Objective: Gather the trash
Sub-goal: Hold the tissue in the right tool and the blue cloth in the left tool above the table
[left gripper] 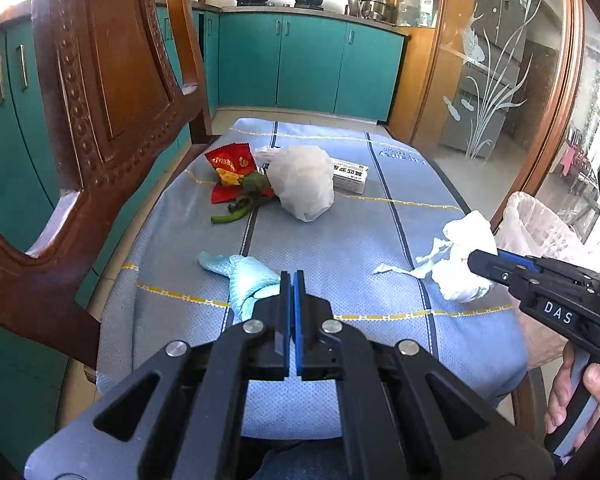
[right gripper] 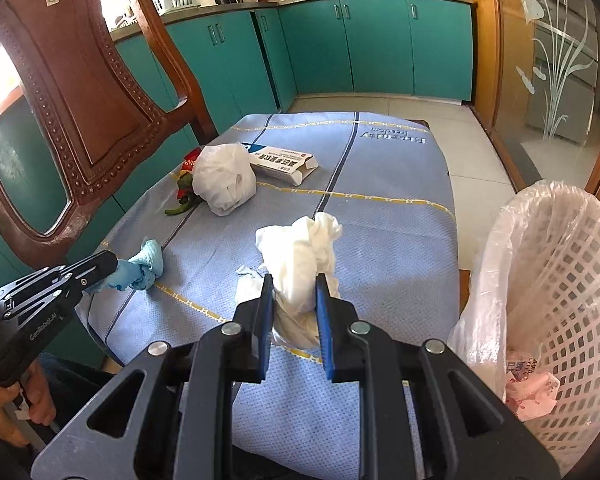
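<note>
Clamping the white tissue wad point(right gripper: 300, 256), the right gripper point(right gripper: 294, 300) should lift clear toward the basket point(right gripper: 556, 280); left gripper point(left gripper: 293, 300) fingers are together, seemingly pinching the blue cloth point(left gripper: 248, 276).

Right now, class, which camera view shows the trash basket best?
The right wrist view: the white lattice trash basket with its plastic liner and pink scrap inside fills the right side. The left wrist view shows only its liner rim behind the right gripper.

"DAS" on right tool point(left gripper: 485, 268) body; cloth point(right gripper: 380, 184) print upside down, unclear; red wrapper point(left gripper: 230, 168) lettering illegible.
</note>
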The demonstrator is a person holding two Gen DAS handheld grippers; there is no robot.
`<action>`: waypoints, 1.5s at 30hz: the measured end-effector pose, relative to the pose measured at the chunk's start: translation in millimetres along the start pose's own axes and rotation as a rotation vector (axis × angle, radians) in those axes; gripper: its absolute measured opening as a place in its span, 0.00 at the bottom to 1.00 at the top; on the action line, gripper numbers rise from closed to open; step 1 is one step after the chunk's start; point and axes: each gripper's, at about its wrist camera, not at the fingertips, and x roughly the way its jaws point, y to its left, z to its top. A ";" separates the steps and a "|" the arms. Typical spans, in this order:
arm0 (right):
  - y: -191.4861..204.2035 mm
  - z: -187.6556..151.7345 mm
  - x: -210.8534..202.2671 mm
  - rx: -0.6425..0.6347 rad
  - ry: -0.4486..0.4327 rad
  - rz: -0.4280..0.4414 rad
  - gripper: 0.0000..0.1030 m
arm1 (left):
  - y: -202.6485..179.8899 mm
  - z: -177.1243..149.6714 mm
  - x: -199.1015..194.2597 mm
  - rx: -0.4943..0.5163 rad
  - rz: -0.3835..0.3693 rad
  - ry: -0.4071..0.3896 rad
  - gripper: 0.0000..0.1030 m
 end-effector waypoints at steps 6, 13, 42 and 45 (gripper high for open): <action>3.5 -0.9 -1.4 -0.004 0.000 -0.002 0.20 | -3.1 -1.7 -3.3 0.012 0.003 -0.015 0.02; 5.2 1.1 -7.4 -0.007 -0.018 -0.022 0.20 | -7.9 -0.1 -18.5 0.032 0.019 -0.066 0.02; 15.7 4.2 -21.5 -0.039 -0.071 -0.061 0.20 | -13.1 8.0 -50.2 0.039 -0.001 -0.183 0.02; 15.4 5.1 -23.8 -0.042 -0.080 -0.071 0.20 | -13.6 7.6 -51.0 0.037 0.002 -0.187 0.02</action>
